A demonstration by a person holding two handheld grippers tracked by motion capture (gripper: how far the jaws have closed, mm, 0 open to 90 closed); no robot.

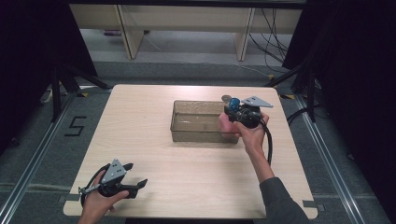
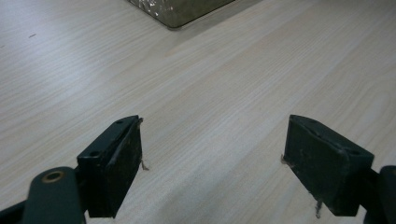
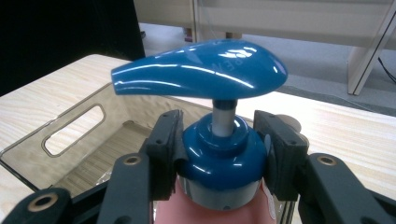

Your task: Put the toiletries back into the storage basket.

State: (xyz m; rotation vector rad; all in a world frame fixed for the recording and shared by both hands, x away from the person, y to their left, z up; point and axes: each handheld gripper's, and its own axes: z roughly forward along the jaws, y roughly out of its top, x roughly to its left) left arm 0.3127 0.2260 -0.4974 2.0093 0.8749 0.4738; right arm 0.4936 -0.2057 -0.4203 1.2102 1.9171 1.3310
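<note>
Pump bottle (image 3: 219, 140) rides in the right tool (image 3: 219, 154), jaws clamped tight on the blue collar just below the nozzle, pink body hanging underneath. High view puts the bottle (image 1: 232, 103) at the right end of the clear bin (image 1: 187, 130), over its rim; can't tell whether it touches. Grip at the collar looks chosen to keep the bottle upright and the pump head free, prob. for lowering it into the bin, which looks empty where its floor shows. Left tool (image 1: 133, 179) rests at the near left corner of the table (image 1: 140, 116), w/ its jaws spread wide (image 2: 212, 158) and holding nothing, well apart from the bin, seemingly parked out of the way while the right hand (image 1: 250, 133) works.
</note>
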